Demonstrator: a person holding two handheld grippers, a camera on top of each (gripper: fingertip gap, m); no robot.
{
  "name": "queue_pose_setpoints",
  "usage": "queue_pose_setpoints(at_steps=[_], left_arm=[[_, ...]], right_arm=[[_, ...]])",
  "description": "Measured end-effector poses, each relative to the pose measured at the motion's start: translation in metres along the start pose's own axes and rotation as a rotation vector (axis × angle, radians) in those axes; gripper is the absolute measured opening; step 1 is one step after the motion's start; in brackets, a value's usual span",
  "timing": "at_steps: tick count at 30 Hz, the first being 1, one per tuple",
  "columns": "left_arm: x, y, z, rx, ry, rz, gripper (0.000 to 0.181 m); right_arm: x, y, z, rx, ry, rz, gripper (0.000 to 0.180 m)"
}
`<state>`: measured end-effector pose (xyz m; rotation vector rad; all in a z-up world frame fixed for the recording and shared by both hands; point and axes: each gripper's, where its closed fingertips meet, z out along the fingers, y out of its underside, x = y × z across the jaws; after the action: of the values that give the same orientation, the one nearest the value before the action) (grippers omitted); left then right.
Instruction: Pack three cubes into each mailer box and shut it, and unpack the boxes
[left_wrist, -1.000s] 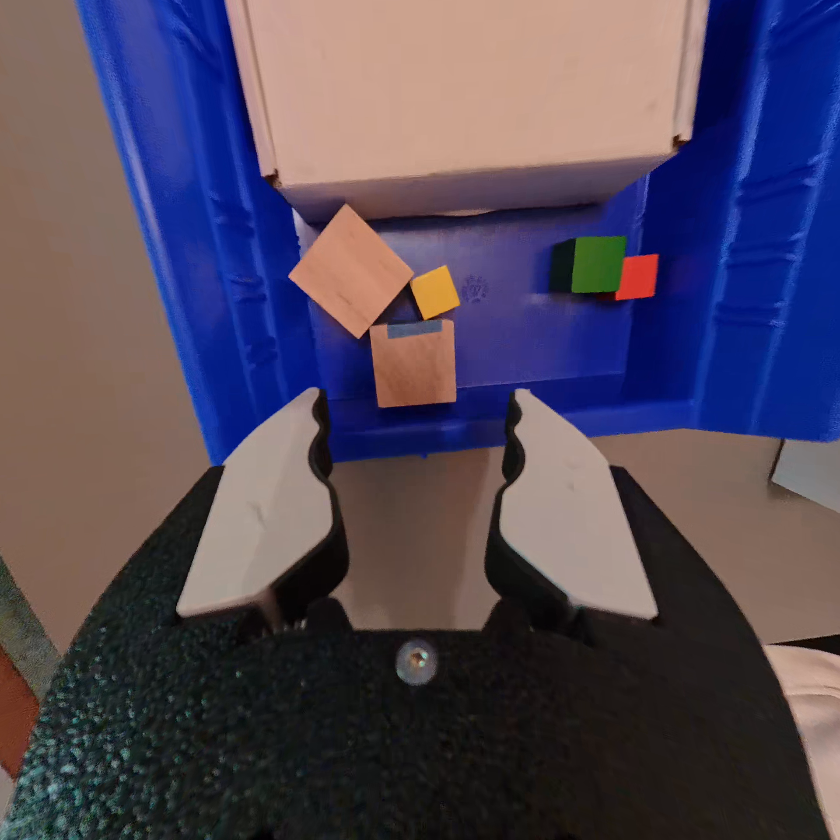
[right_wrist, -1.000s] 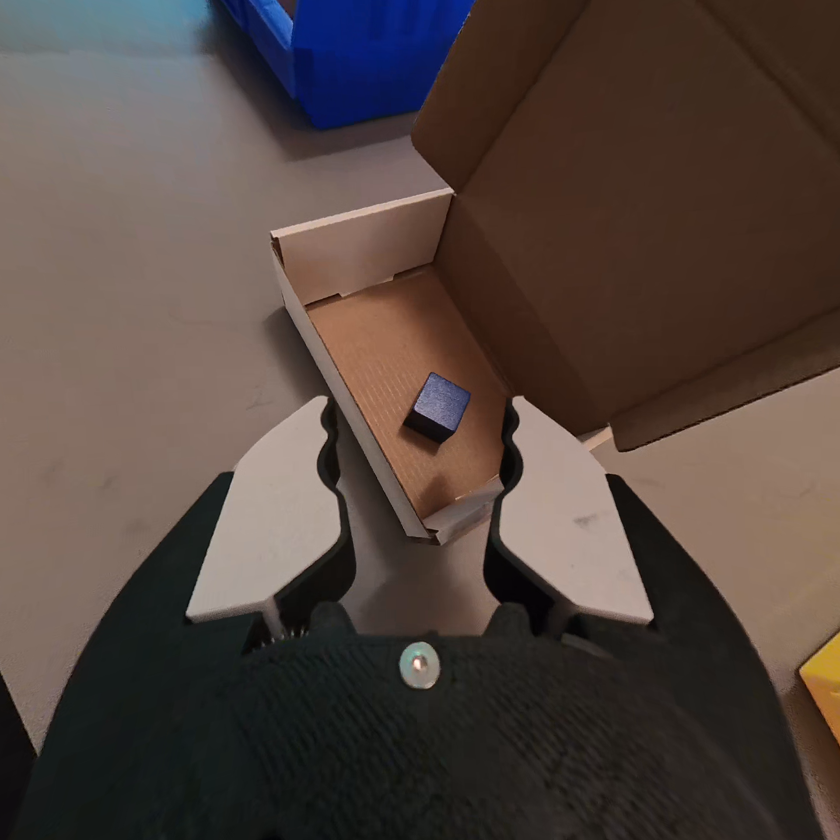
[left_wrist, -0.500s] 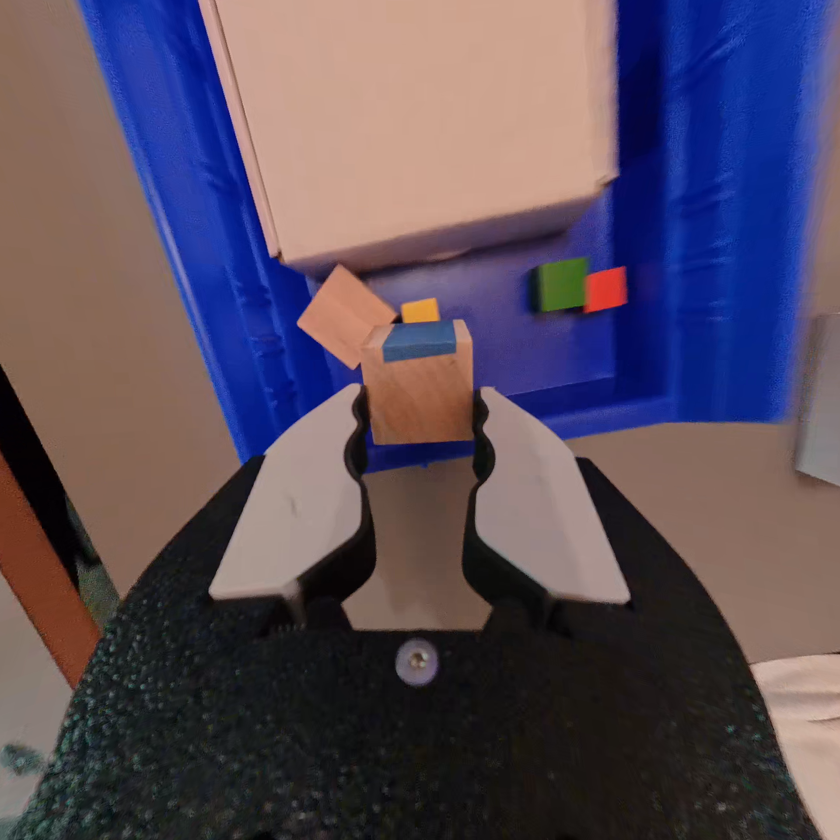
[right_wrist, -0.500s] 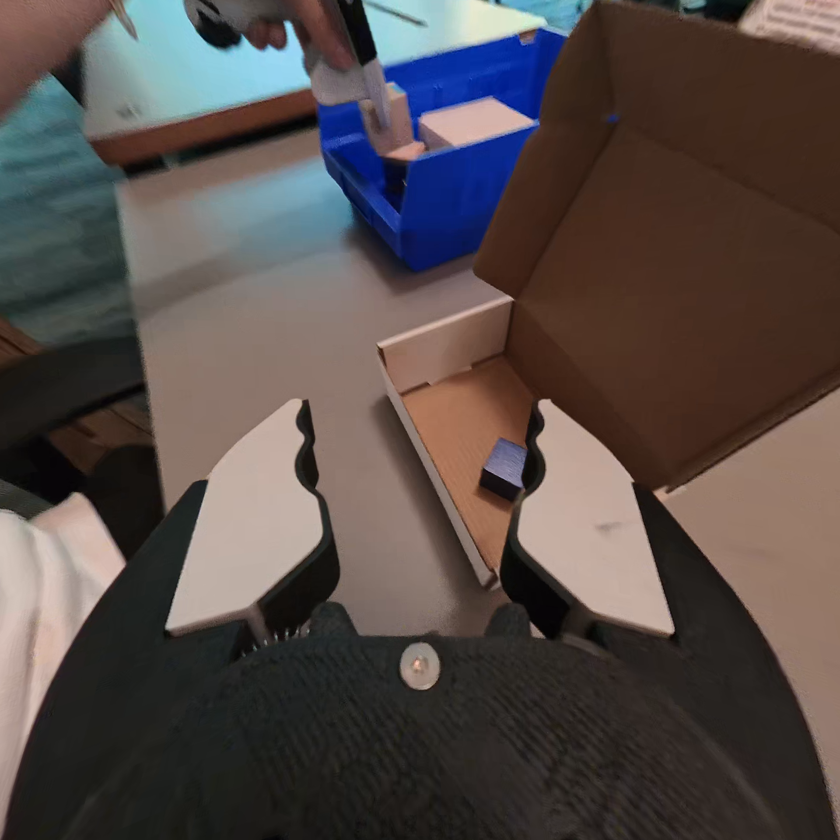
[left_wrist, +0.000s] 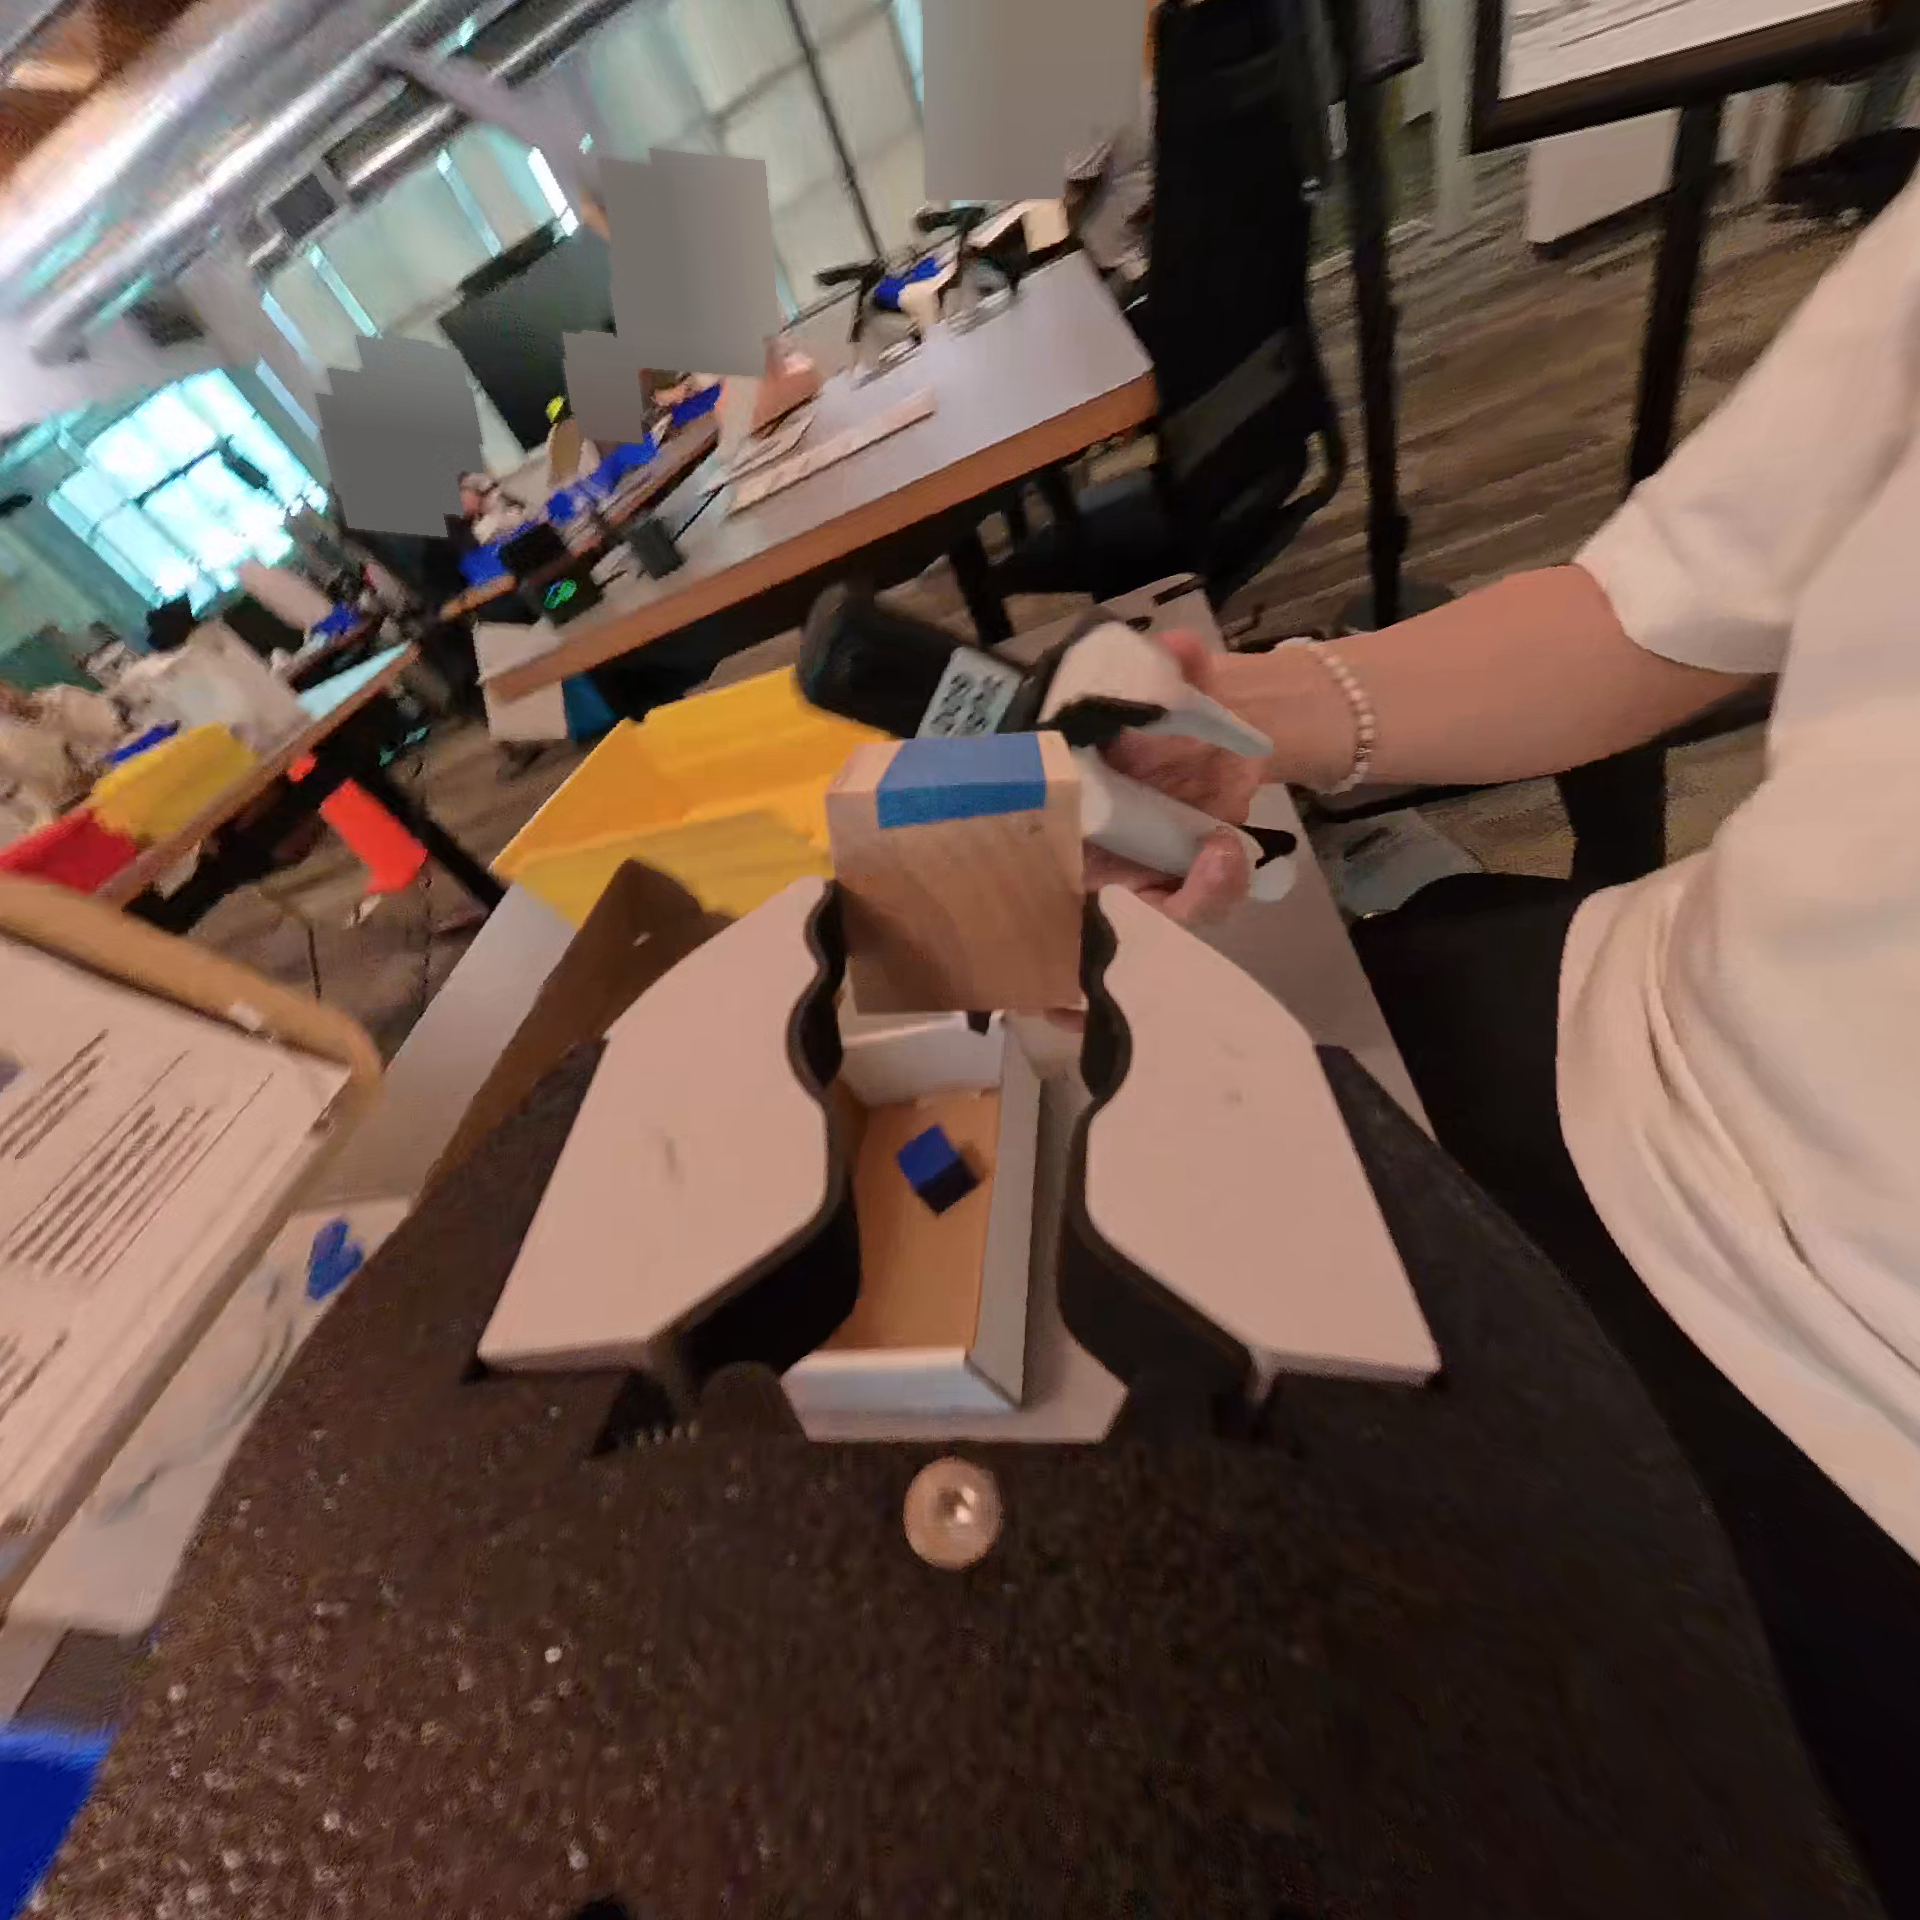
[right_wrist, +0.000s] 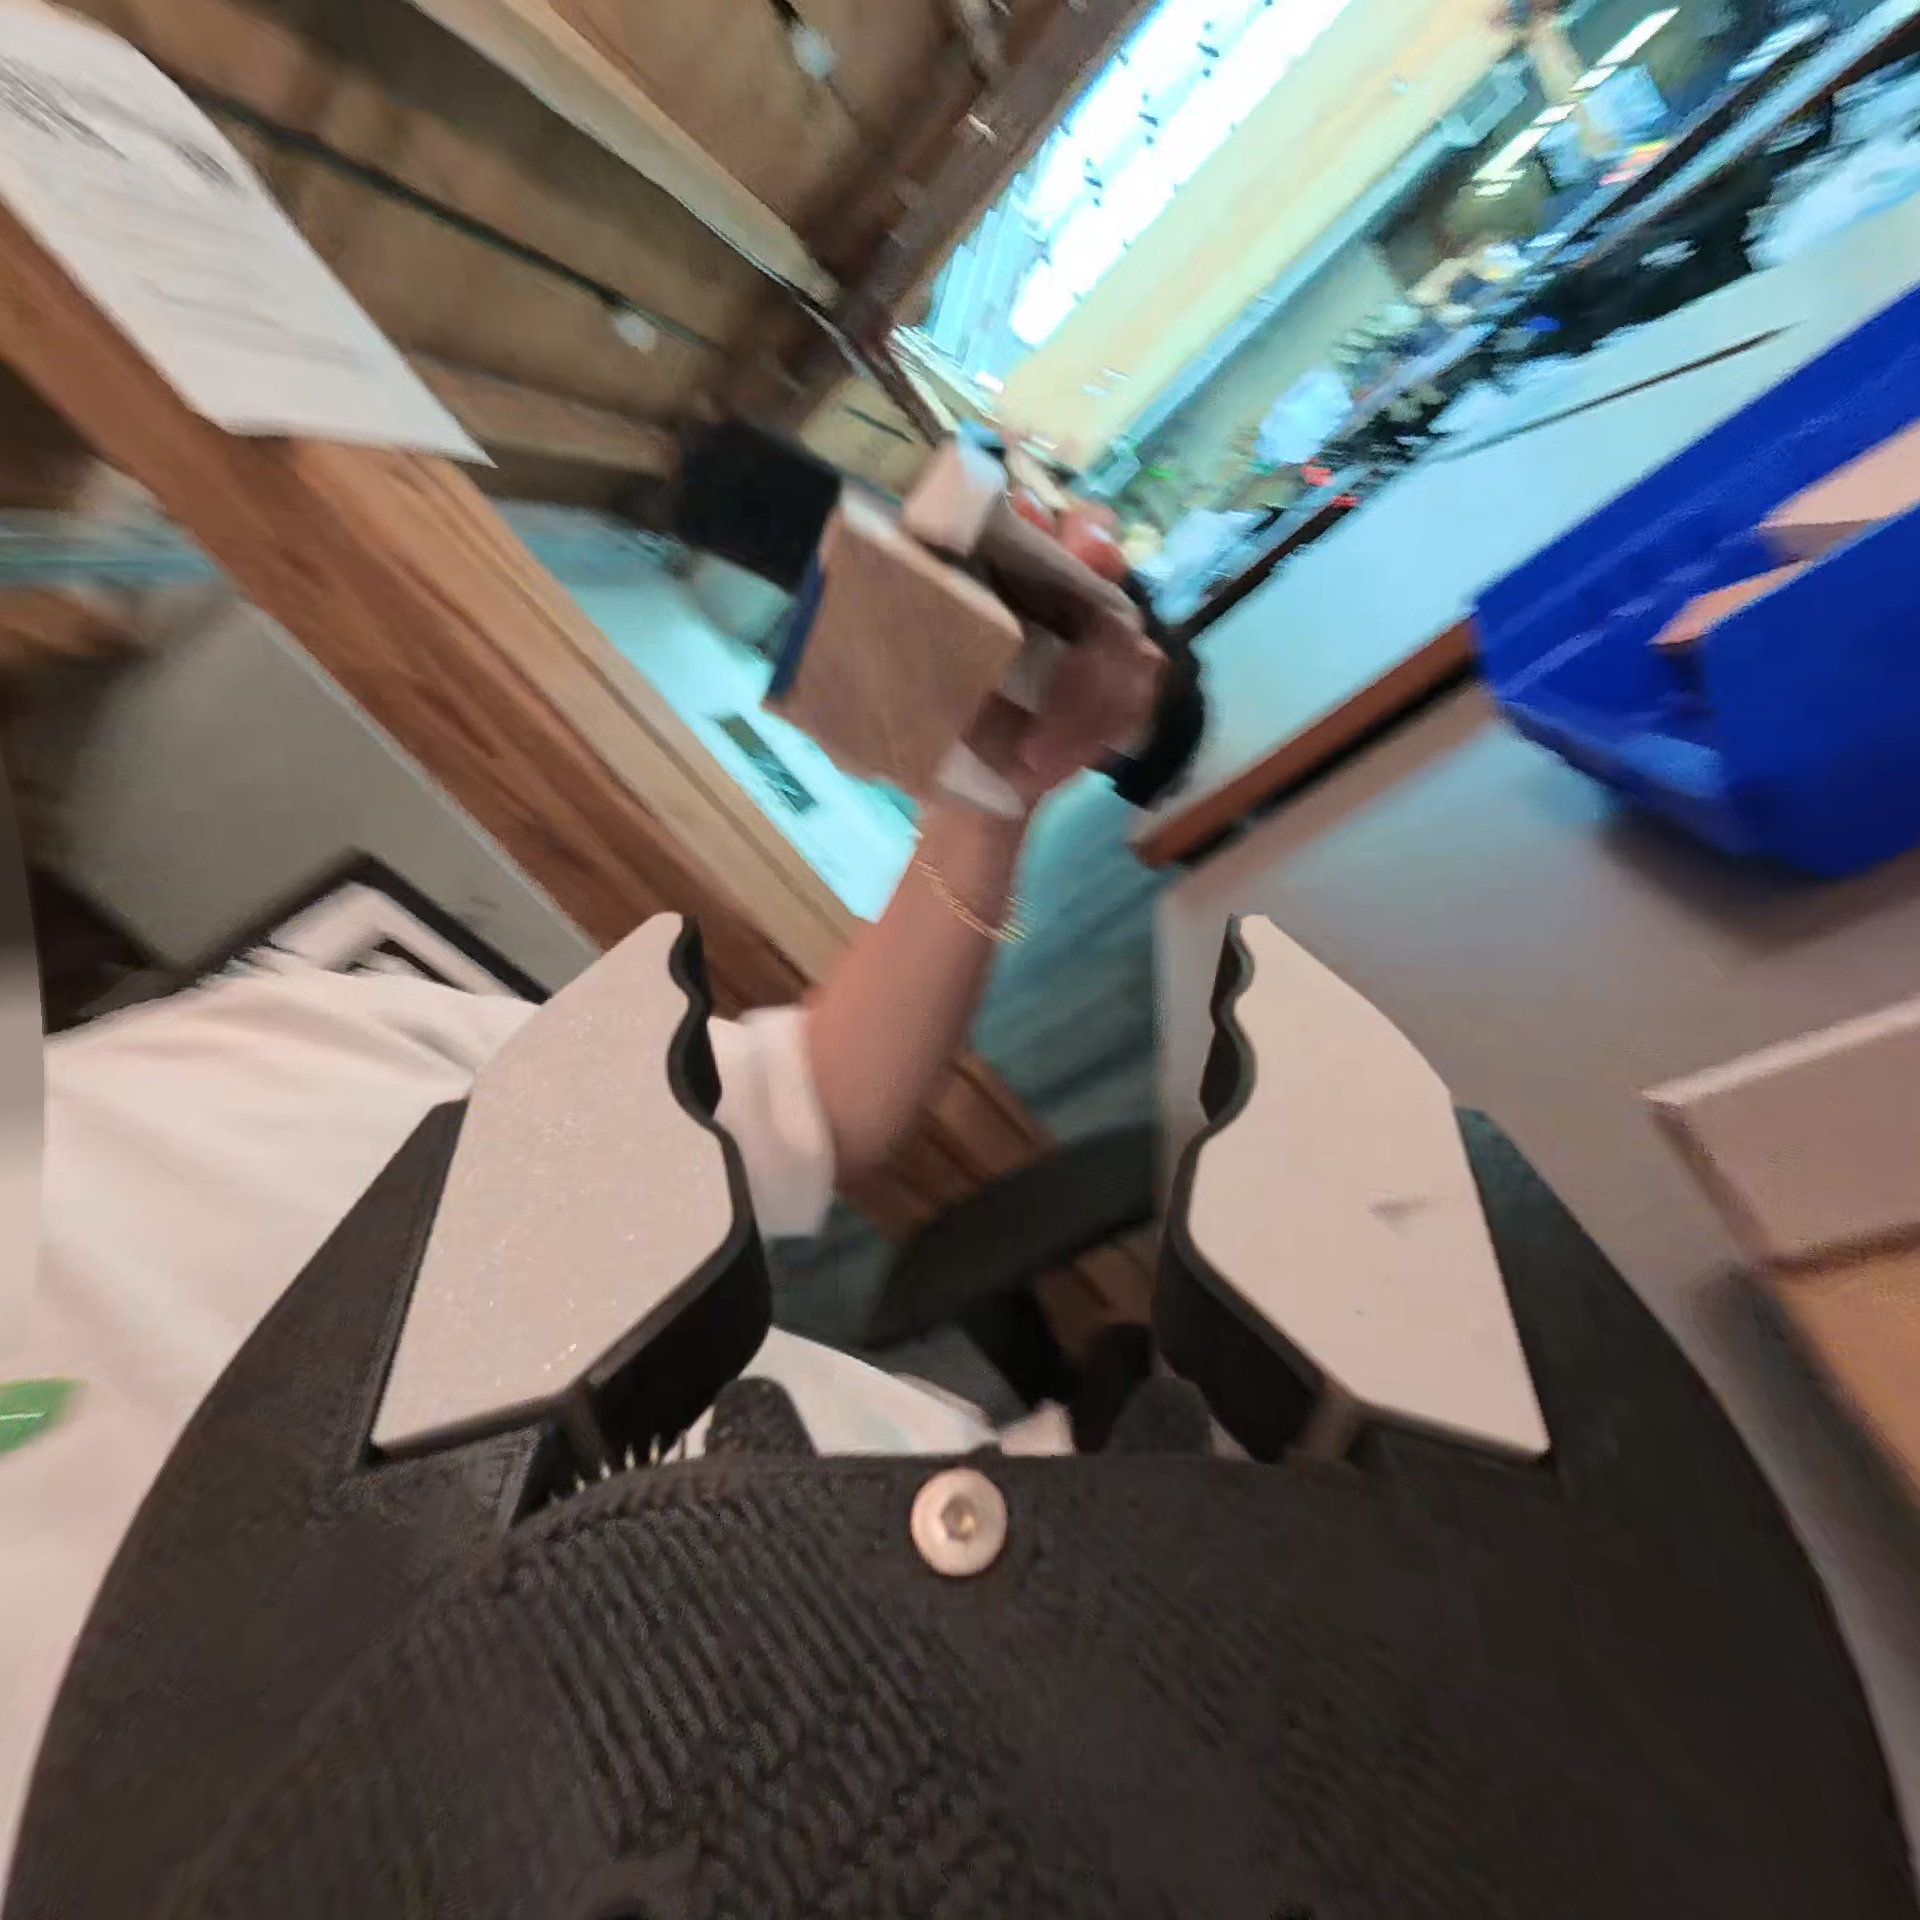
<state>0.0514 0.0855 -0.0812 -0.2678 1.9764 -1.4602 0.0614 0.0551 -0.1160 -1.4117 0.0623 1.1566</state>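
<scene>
Pinching blue-taped wooden cube (left_wrist: 961, 883), left hand-held gripper (left_wrist: 961, 935) above cardboard mailer box (left_wrist: 997, 1226); right hand-held gripper (right_wrist: 961, 987) spread, empty.

Bright window light, motion blur (right view worst)

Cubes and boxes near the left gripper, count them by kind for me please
Wooden cube with blue tape, held in the left gripper: 1
Small blue cube in the box: 1
Open mailer box: 1
Total: 3
</scene>
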Motion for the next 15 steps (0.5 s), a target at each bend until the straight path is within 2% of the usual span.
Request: queue_pose_setpoints(at_steps=[2, 6, 9, 10, 11, 12, 14, 15], left_arm=[[0.013, -0.002, 0.014, 0.036, 0.036, 0.027, 0.043], [0.024, 0.008, 0.034, 0.015, 0.065, 0.064, 0.043], [0.024, 0.019, 0.044, -0.042, 0.048, 0.101, 0.043], [0.024, 0.025, 0.048, -0.075, 0.047, 0.112, 0.043], [0.023, 0.030, 0.051, -0.107, 0.037, 0.111, 0.043], [0.019, 0.036, 0.053, -0.138, 0.003, 0.098, 0.042], [0.003, 0.046, 0.052, -0.199, -0.104, 0.057, 0.045], [-0.006, 0.047, 0.049, -0.195, -0.171, 0.032, 0.055]], right_arm=[[-0.016, -0.004, 0.003, 0.044, -0.125, 0.118, 0.082], [-0.022, -0.006, 0.007, 0.070, -0.176, 0.211, 0.076], [-0.016, 0.000, 0.008, 0.040, -0.138, 0.210, 0.073], [-0.013, 0.001, 0.008, 0.034, -0.124, 0.204, 0.067], [-0.008, 0.002, 0.007, 0.026, -0.096, 0.193, 0.050], [-0.002, 0.001, 0.004, 0.020, -0.065, 0.183, 0.049], [0.015, -0.005, -0.006, 0.006, 0.056, 0.132, 0.047], [0.028, -0.012, -0.018, 0.014, 0.165, 0.068, 0.047]])
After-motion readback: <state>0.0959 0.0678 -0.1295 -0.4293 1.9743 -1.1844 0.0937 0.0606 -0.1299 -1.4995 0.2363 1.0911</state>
